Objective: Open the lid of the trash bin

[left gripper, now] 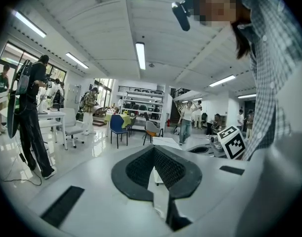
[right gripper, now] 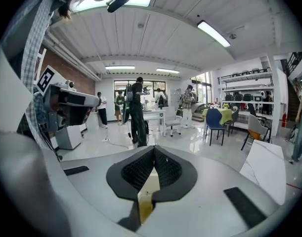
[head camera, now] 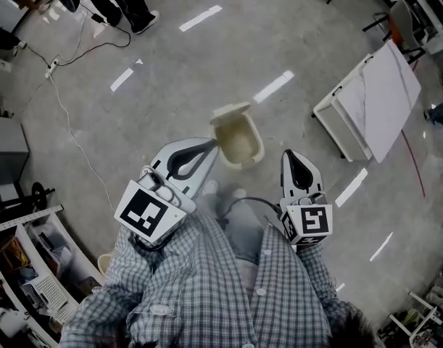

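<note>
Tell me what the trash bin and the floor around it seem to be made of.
Trash bin: probably plastic, cream-coloured, with a dull, smooth finish. Its thin moulded walls and rounded corners suggest this.
Floor: a hard, polished surface, perhaps stone or sealed concrete. It is grey and faintly mottled, and the bright strip-shaped reflections on it show the gloss.

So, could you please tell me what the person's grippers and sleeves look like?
Both the left gripper and the right gripper have smooth white shells that taper to a point, with black, ridged, teardrop-shaped jaws. Each carries a white cube printed with black square markers. The sleeves belong to a grey-and-white checked shirt with buttons.
</note>
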Demonstrator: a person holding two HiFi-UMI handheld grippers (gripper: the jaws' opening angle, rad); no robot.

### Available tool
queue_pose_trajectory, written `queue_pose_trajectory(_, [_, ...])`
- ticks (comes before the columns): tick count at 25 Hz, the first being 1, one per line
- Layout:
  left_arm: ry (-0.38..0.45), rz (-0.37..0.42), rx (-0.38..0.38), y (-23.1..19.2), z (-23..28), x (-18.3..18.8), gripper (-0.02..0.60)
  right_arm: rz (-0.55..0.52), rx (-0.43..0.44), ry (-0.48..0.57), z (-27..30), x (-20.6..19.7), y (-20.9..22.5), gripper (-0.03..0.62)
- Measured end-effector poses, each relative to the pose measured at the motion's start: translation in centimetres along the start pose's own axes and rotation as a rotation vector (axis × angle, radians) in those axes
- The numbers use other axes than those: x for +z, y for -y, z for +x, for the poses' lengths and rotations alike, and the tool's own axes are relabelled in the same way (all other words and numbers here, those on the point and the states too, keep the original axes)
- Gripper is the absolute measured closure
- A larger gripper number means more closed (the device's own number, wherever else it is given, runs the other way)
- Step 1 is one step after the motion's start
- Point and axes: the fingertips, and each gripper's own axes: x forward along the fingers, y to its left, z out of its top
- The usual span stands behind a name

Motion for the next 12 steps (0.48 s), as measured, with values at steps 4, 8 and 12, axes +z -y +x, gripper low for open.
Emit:
queue_pose_trajectory(4, [0.016, -0.032, 0.015, -0.7, -0.1, -0.3, 0.577, -0.008, 0.006, 0.012, 0.6, 0.3, -0.3, 0.576])
queue_pose_trajectory(8, [0.02, -0.023, 0.0, -0.8, 0.3, -0.1, 0.577, -0.025, 0.002, 0.022, 0.7, 1.1, -0.6, 0.576])
queue_pose_trajectory(12, [0.031, -0.023, -0.016, -0.7, 0.6, 0.2, 0.577, -0.041, -0.01, 0.032, 0.1, 1.5, -0.6, 0.576])
